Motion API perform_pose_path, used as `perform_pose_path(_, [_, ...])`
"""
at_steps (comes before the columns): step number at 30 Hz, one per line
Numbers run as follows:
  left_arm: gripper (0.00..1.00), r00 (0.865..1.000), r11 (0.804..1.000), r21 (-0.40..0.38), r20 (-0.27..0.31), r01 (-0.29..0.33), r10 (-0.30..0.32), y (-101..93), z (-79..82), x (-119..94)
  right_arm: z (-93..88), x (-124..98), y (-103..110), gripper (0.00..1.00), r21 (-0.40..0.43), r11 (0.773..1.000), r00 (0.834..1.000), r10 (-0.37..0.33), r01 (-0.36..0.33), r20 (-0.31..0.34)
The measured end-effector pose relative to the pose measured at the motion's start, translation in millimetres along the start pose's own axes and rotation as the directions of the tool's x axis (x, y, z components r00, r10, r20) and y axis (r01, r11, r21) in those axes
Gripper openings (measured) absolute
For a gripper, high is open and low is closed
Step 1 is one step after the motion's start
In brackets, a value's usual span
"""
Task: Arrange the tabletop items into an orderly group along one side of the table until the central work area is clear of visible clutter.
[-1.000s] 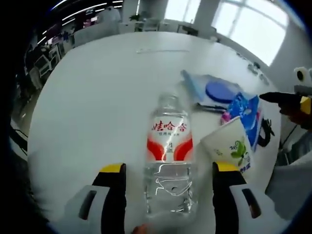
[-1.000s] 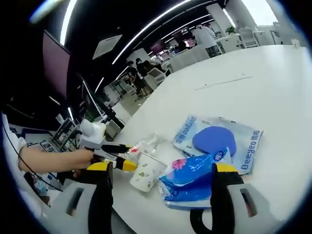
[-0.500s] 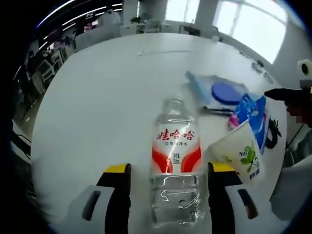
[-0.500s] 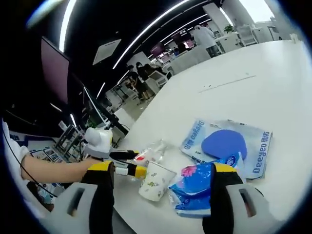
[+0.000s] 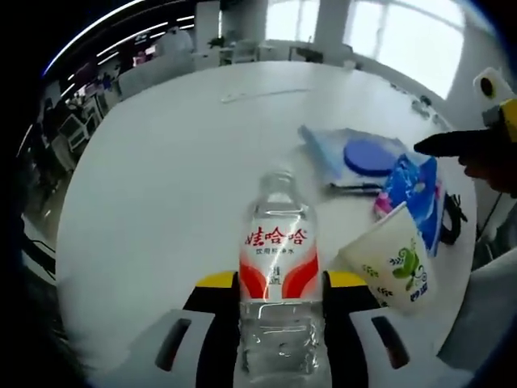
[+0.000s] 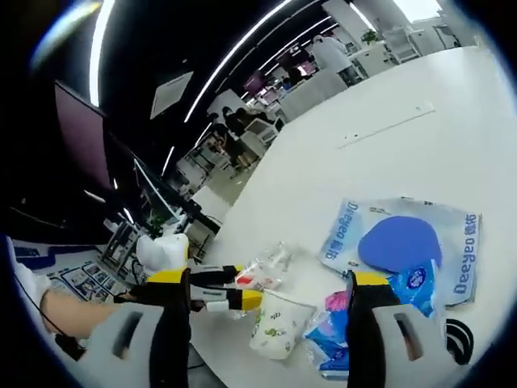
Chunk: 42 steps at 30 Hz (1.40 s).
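Bottle [image 5: 278, 267], one, stands on the table [image 5: 161, 170] nearest, pinched between the left gripper's [image 5: 276, 295] jaws. Just right of it leans one paper cup [image 5: 390, 260]; beyond lie one blue tissue pack [image 5: 414, 191] and one flat bag [image 5: 355, 153]. The right gripper [image 6: 266, 301] hangs wide apart, holding nothing.

White round table [image 5: 161, 153] bearing a clear water bottle [image 5: 276, 275], a paper cup [image 5: 392, 263] tilted beside it, a blue tissue pack [image 5: 414, 190], a clear packet with a blue disc [image 5: 363, 153] and a black cord [image 6: 460, 339].
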<state>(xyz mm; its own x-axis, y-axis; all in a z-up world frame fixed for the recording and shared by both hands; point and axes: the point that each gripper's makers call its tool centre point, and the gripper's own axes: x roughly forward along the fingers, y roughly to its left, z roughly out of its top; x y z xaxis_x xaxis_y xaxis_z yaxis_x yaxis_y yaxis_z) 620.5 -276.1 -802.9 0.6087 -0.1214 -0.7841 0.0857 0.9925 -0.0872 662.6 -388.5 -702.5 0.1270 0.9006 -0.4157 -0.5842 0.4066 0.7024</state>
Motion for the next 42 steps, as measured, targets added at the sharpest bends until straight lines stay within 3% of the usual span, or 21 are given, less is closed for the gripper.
perform_pose_path(4, [0.32,1.000,1.000,0.023,0.016,0.005,-0.005,-5.3,2.8,-4.3,-2.1,15.0,-2.3,0.77,0.028,0.999,0.999,-0.014,0.015,-0.041])
perform_pose_path(7, [0.32,0.999,0.999,0.037,0.040,-0.007,0.005,-7.2,6.0,-7.3,6.6,27.5,2.2,0.77,0.107,0.994,1.000,0.007,-0.004,-0.021])
perform_pose_path(19, [0.32,0.991,0.999,0.044,0.132,-0.015,0.009,-4.6,21.1,-21.2,24.8,59.8,17.8,0.77,0.116,0.992,0.999,0.042,-0.041,-0.006])
perform_pose_path(31, [0.33,0.960,1.000,0.010,0.280,0.018,-0.020,-11.6,51.2,-46.4,40.4,74.9,29.5,0.76,0.100,0.992,0.997,0.074,-0.077,0.033])
perform_pose_path(38, [0.34,0.937,0.998,0.016,0.344,0.053,-0.055,-17.8,61.0,-58.1,45.7,84.4,40.0,0.73,0.030,0.993,0.993,0.109,-0.110,0.046])
perform_pose_path(42, [0.34,0.929,0.996,0.070,0.362,0.058,-0.080,-27.0,63.9,-63.1,51.5,90.0,45.1,0.71,0.052,0.991,0.990,0.120,-0.124,0.080])
